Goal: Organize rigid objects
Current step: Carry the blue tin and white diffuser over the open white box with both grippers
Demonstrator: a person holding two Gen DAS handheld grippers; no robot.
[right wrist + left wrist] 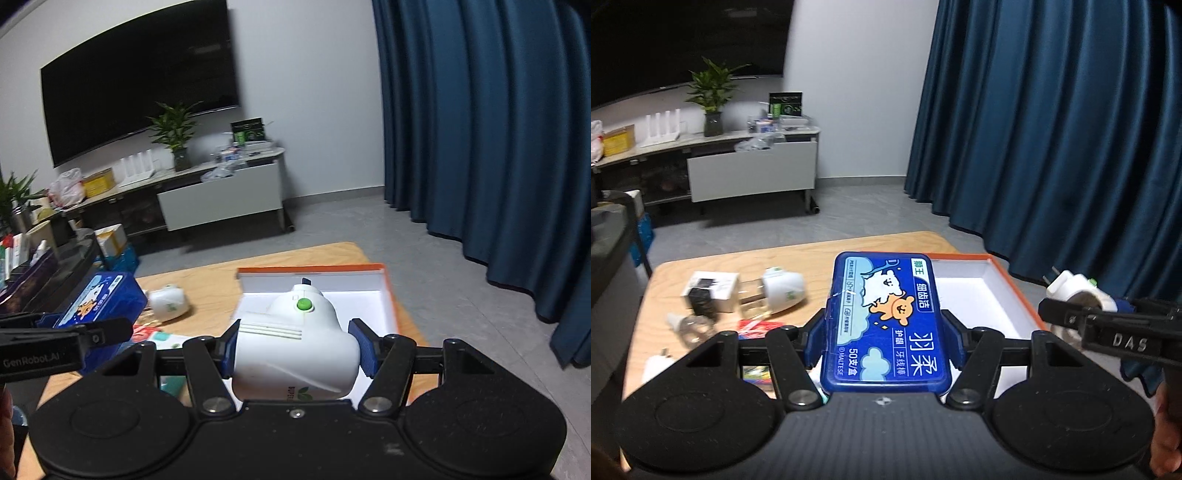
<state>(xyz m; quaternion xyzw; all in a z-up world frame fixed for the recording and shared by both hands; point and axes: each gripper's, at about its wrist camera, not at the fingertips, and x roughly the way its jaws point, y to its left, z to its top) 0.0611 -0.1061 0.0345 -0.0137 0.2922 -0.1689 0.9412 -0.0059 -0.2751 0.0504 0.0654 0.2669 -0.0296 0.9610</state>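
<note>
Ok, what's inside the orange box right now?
The orange box shows bare white lining along its far wall and right side. The white device held by the right gripper covers the near part, so that area cannot be checked.

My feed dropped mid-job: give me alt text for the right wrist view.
The right gripper grips a white plastic plug-in device with a green button above an open, empty orange-edged white box on a wooden table. At left, the left gripper carries a blue rectangular floss-pick case.
</note>
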